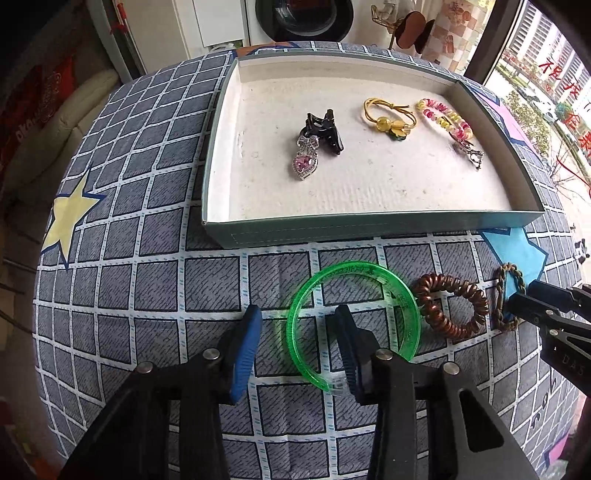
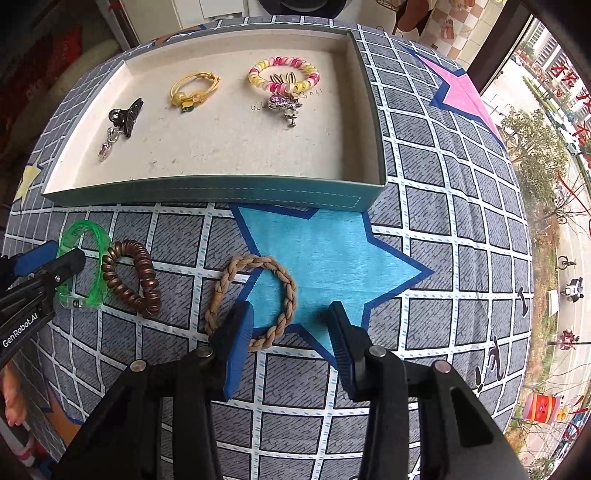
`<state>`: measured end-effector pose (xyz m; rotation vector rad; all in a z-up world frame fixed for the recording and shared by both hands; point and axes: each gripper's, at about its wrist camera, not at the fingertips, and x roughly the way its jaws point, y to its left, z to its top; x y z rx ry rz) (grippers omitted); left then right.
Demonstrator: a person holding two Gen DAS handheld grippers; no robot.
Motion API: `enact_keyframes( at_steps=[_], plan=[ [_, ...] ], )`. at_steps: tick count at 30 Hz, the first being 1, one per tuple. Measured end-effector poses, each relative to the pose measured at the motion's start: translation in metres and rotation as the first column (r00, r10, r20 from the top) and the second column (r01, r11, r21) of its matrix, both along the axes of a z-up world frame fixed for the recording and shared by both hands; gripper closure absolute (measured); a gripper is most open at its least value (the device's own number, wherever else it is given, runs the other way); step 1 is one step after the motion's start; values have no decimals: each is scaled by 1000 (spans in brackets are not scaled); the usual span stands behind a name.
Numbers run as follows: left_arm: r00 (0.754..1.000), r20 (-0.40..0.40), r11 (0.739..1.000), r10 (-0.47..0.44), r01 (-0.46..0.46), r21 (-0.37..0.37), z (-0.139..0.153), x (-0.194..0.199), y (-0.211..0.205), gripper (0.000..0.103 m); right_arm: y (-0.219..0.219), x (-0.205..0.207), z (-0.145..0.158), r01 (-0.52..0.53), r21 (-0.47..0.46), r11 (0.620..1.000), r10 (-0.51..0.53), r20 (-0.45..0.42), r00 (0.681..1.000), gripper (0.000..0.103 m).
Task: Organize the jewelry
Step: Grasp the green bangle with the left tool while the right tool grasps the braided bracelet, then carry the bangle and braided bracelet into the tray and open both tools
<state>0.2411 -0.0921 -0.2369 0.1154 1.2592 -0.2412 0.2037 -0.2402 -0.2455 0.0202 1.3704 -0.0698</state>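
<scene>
A shallow teal box [image 1: 369,225] [image 2: 207,194] with a white floor holds a black claw clip [image 1: 325,133] [image 2: 127,114], a pink heart pendant [image 1: 306,162], a yellow hair tie [image 1: 388,114] [image 2: 192,90], a pink-yellow coil tie [image 1: 443,116] [image 2: 284,74] and a silver brooch [image 2: 286,103]. In front lie a green bangle [image 1: 295,325] [image 2: 98,236], a brown coil tie [image 1: 454,306] [image 2: 129,277] and a braided tan tie [image 1: 511,288] [image 2: 288,295]. My left gripper [image 1: 297,345] is open astride the bangle's left rim. My right gripper [image 2: 290,343] is open around the braided tie's near edge.
The table wears a grey checked cloth with a yellow star [image 1: 70,218], a blue star [image 2: 325,251] and a pink star [image 2: 461,92]. A window [image 2: 554,147] is on the right. A white appliance [image 1: 295,18] stands behind the table.
</scene>
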Motion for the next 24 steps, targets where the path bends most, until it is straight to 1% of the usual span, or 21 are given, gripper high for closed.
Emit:
enact_keyframes(
  at_steps=[1, 2, 3, 4, 5, 7, 10, 13, 15, 17, 19, 24],
  plan=[
    [1000, 0, 1000, -8, 8, -4, 0, 0, -4, 66, 2, -1, 1, -9, -1, 1000, 9, 1, 1000, 73],
    [1000, 1, 1000, -13, 13, -2, 0, 0, -8, 74, 7, -7, 3, -16, -1, 1000, 16, 2, 1000, 82],
    [1000, 0, 1000, -16, 16, -2, 0, 1, -10, 83, 10, -10, 4, -20, 1, 1000, 20, 1, 1000, 86],
    [1000, -5, 1000, -15, 15, -10, -1, 2, -12, 83, 11, -11, 4, -20, 4, 1000, 20, 2, 1000, 92],
    [1000, -12, 1000, -12, 12, -22, 0, 3, -12, 84, 13, -12, 4, -14, 9, 1000, 14, 4, 1000, 95],
    [1000, -21, 999, 0, -1, -50, 0, 3, -11, 84, 11, -14, 5, 11, 33, 999, -11, 5, 1000, 96],
    [1000, -22, 997, 18, -19, -75, 0, -1, -3, 84, -4, -23, 12, 53, 87, 995, -54, 13, 998, 96],
    [999, -16, 995, 32, -33, -96, 5, -4, 3, 84, -11, -29, 20, 66, 119, 991, -70, 33, 997, 96],
    [999, -9, 993, 38, -38, -115, 11, -5, 4, 84, -15, -32, 26, 66, 135, 989, -73, 47, 996, 96],
    [999, 5, 992, 34, -33, -123, 19, -11, 17, 84, -19, -33, 33, 64, 150, 987, -74, 60, 995, 96],
    [999, 22, 992, 28, -25, -128, 28, -12, 17, 84, -22, -34, 41, 61, 164, 985, -74, 74, 995, 96],
    [998, 62, 989, 11, -2, -145, 52, -21, 34, 84, -36, -23, 62, 56, 208, 976, -79, 105, 991, 96]
  ],
)
